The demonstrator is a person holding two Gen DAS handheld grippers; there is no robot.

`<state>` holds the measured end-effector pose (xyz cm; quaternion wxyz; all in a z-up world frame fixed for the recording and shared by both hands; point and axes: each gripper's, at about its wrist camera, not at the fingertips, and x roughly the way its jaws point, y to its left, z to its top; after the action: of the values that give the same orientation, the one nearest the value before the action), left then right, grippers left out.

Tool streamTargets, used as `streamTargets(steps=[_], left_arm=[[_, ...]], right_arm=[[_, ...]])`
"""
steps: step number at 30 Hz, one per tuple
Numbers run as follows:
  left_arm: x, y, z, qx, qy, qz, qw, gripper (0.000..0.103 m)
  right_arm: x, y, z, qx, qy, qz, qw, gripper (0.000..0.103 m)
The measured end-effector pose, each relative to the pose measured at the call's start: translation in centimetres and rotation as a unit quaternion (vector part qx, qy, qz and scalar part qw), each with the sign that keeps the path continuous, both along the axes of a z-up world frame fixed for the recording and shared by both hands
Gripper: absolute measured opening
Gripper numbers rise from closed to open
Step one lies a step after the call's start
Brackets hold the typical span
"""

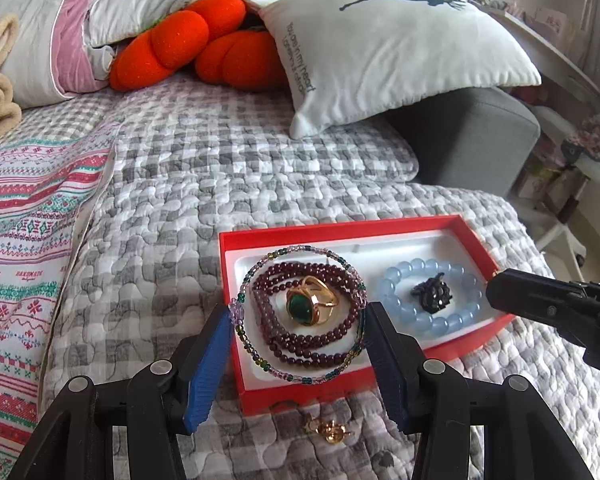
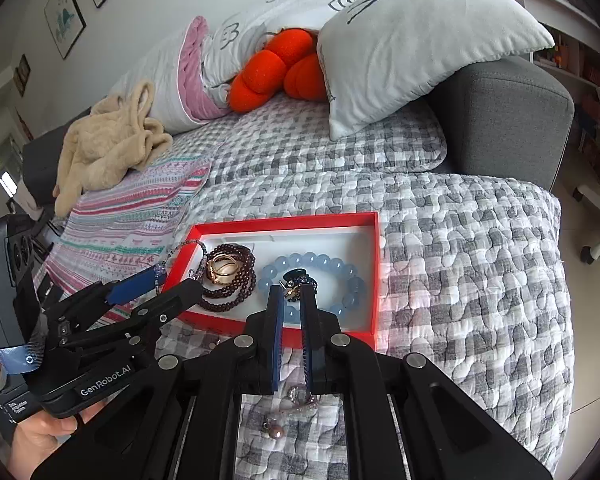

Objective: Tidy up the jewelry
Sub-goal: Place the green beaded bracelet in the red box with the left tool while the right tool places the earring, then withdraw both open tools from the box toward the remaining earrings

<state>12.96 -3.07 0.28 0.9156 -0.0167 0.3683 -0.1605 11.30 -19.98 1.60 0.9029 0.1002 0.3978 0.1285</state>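
Just ahead of both tongs, a shallow red box [image 1: 474,236] with a white lining sits on a grey-and-white checked quilt [image 1: 204,208] covering a sofa.

Between the blue pads of the left tongs [image 1: 300,344] stretches a thin wire bracelet [image 1: 256,268] of small clear, green and purple beads; the jaws stand partly apart, and each pad presses against the loop's outer edge, so the tongs grip it. The loop hangs over the box's left half. Beneath it lies a coiled string of small, round, dark red beads [image 1: 300,272], and at the coil's centre rests a shiny gold ring with an oval green stone [image 1: 310,306].

Beyond the tips of the right tongs [image 2: 291,292], in the box's right half, lies a bracelet of large, smooth, pale blue beads [image 2: 320,264] — glassy and translucent. Inside that circle sits a small dark ornament [image 1: 432,294]. The right tongs are nearly closed, pinching a small gold-coloured piece [image 2: 293,291] at their tips, too small to identify.

Below the tongs, outside the box on the quilt, lie loose pieces: a small gold ornament [image 1: 332,430], a sparkly round piece [image 2: 298,394], and a pearl-like bead [image 2: 277,432].

Far past the box rest a white cushion printed with a deer [image 1: 400,40], orange pumpkin-shaped plush [image 1: 204,40], and a cream fleece blanket [image 2: 108,144] — soft and crumpled. A hand [image 2: 40,436] holds the left tongs' handle.
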Motion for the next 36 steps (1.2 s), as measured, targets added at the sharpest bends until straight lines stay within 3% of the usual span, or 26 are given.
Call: streamTargets(steps=[13, 18, 30, 32, 34, 36], left_arm=[[0.4, -1.4, -0.3, 0.007, -0.003, -0.013, 0.9999, 0.066], [-0.4, -1.3, 0.1, 0.016, -0.008, -0.017, 0.9997, 0.076], [-2.4, -0.7, 0.2, 0.041, 0.013, -0.016, 0.9989, 0.079], [-2.7, -0.3, -0.1, 0.036, 0.025, -0.015, 0.9989, 0.079], [-3.0, 0.3, -0.4, 0.03, 0.041, -0.007, 0.9987, 0.079], [-3.1, 0.8, -0.6, 0.025, 0.058, 0.0, 0.998, 0.079]], right_arm=[[1.1, -1.0, -1.3, -0.006, 0.012, -0.011, 1.0, 0.009], [1.0, -1.1, -1.4, -0.007, 0.015, -0.014, 1.0, 0.009], [1.6, -1.0, -1.9, 0.007, 0.028, -0.017, 0.999, 0.01], [2.0, -1.3, -2.1, 0.018, 0.038, -0.022, 0.999, 0.018], [1.9, -2.0, -1.9, 0.036, 0.038, -0.029, 0.998, 0.034], [1.5, -2.4, -1.5, 0.052, 0.034, -0.034, 0.997, 0.037]])
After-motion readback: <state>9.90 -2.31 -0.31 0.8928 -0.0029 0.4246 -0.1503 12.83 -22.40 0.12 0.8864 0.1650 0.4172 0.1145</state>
